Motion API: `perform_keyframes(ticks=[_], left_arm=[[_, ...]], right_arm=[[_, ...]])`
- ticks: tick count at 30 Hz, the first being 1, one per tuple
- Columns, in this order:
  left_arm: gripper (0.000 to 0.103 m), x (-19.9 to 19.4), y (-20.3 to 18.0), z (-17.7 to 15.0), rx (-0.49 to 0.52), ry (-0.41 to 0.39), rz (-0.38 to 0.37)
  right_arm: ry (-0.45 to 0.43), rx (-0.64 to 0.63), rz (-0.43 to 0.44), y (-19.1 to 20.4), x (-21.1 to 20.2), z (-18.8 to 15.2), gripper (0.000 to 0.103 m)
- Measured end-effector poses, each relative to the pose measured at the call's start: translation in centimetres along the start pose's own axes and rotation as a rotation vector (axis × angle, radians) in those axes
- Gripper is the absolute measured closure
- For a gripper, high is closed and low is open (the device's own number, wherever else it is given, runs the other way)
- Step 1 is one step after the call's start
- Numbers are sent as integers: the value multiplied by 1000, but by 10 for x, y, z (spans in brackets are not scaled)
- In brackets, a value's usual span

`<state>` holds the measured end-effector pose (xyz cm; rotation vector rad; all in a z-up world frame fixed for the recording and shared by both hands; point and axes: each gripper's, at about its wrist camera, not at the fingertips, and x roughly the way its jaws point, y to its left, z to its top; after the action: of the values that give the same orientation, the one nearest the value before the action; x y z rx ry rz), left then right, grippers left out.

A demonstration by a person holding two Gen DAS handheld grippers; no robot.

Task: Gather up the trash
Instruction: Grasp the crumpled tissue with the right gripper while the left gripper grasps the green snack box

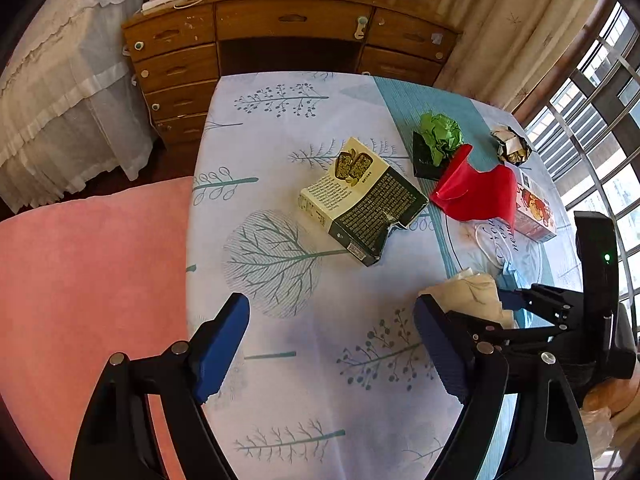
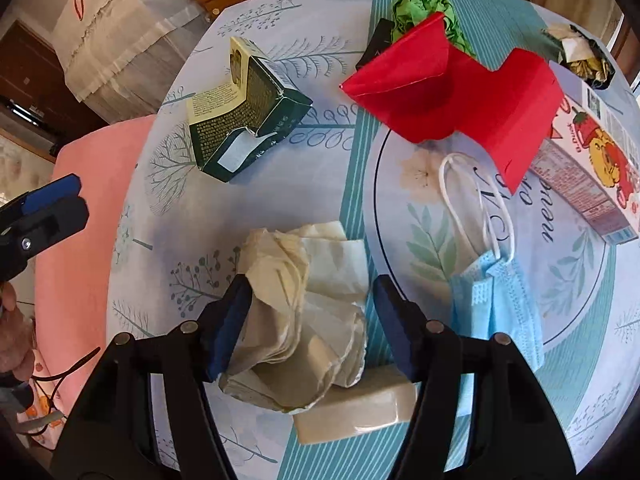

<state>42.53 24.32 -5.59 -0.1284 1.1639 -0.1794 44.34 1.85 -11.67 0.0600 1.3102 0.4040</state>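
Trash lies scattered on the tree-print tablecloth (image 1: 304, 120). My right gripper (image 2: 312, 284) points down over a crumpled cream tissue (image 2: 316, 320), which sits between its blue pads; the left pad touches it and the right pad stands just clear, so the gripper is open. A beige block (image 2: 360, 412) lies under the tissue. My left gripper (image 1: 332, 308) is open above bare cloth, short of a crushed green-and-cream box (image 1: 360, 200). Also here are a blue face mask (image 2: 500, 300), folded red paper (image 2: 448, 92), a green paper wad (image 1: 440, 132), a foil wrapper (image 1: 512, 144) and a strawberry carton (image 2: 592, 168).
A pink cushioned seat (image 1: 88, 280) adjoins the table's left edge. A wooden dresser (image 1: 280, 32) stands beyond the far edge, a white-skirted bed (image 1: 60, 100) to its left, and barred windows (image 1: 592, 120) on the right. A black card (image 1: 424, 160) lies under the green wad.
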Motion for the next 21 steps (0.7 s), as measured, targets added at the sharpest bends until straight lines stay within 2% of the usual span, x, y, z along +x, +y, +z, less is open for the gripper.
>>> perform_keyframes(ticks=[4, 5, 8, 11, 14, 16, 21], left_arm=[[17, 16, 3, 13, -7, 24, -43], [17, 19, 3, 18, -9, 29, -53], [17, 27, 1, 30, -21, 52, -81], [17, 40, -6, 45, -33, 109, -108], [16, 46, -16, 59, -48, 99, -96], [10, 49, -20, 68, -73, 96, -90], [3, 65, -21, 93, -216, 126, -71]], right_arm=[[-6, -10, -11, 5, 2, 0, 59], [-11, -22, -16, 6, 2, 1, 69], [-34, -7, -1, 11, -9, 4, 79], [-83, 17, -14, 10, -21, 11, 85], [-127, 50, -14, 5, -33, 20, 85], [-153, 63, -9, 1, -43, 21, 85], [-215, 72, -11, -3, -65, 28, 85]])
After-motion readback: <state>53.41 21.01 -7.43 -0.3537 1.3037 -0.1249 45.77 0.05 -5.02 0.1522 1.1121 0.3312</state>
